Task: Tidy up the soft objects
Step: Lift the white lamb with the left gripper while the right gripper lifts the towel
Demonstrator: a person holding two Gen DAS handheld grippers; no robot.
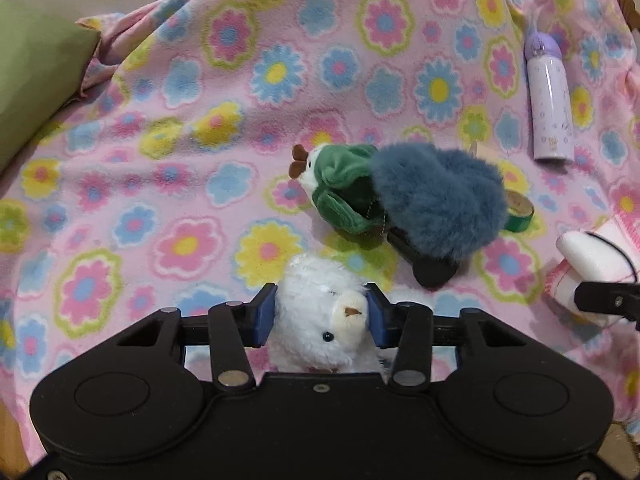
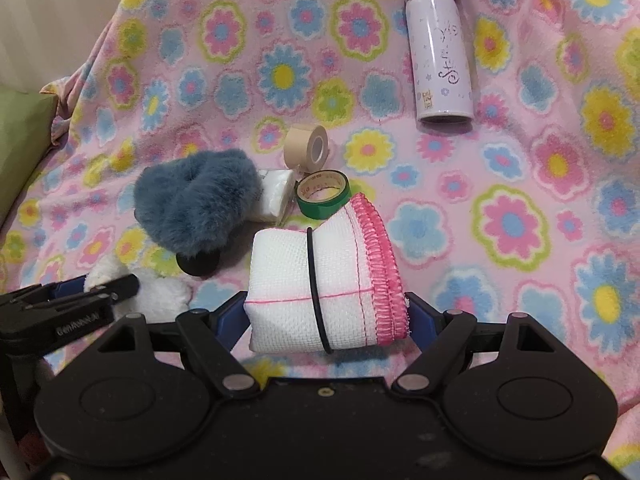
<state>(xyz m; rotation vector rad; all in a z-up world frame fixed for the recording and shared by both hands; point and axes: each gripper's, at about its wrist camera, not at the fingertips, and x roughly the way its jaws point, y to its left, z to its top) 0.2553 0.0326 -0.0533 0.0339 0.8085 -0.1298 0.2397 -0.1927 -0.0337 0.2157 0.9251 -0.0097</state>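
Note:
My left gripper (image 1: 320, 316) is shut on a white plush bear (image 1: 320, 320), its blue pads pressing both sides of the head, low over the flowered blanket (image 1: 180, 140). My right gripper (image 2: 326, 312) is shut on a rolled white cloth with pink stitched edge (image 2: 320, 284), bound by a black band. The cloth also shows at the right edge of the left wrist view (image 1: 592, 264). A fluffy blue slipper (image 1: 436, 196) lies ahead, with a green plush bird (image 1: 336, 184) against its left side. The slipper also shows in the right wrist view (image 2: 196, 200).
A lilac bottle (image 2: 440, 52) lies at the back right. A beige tape roll (image 2: 306, 148), a green tape roll (image 2: 322, 196) and a small white packet (image 2: 274, 194) sit beside the slipper. A green cushion (image 1: 32, 76) is at the far left.

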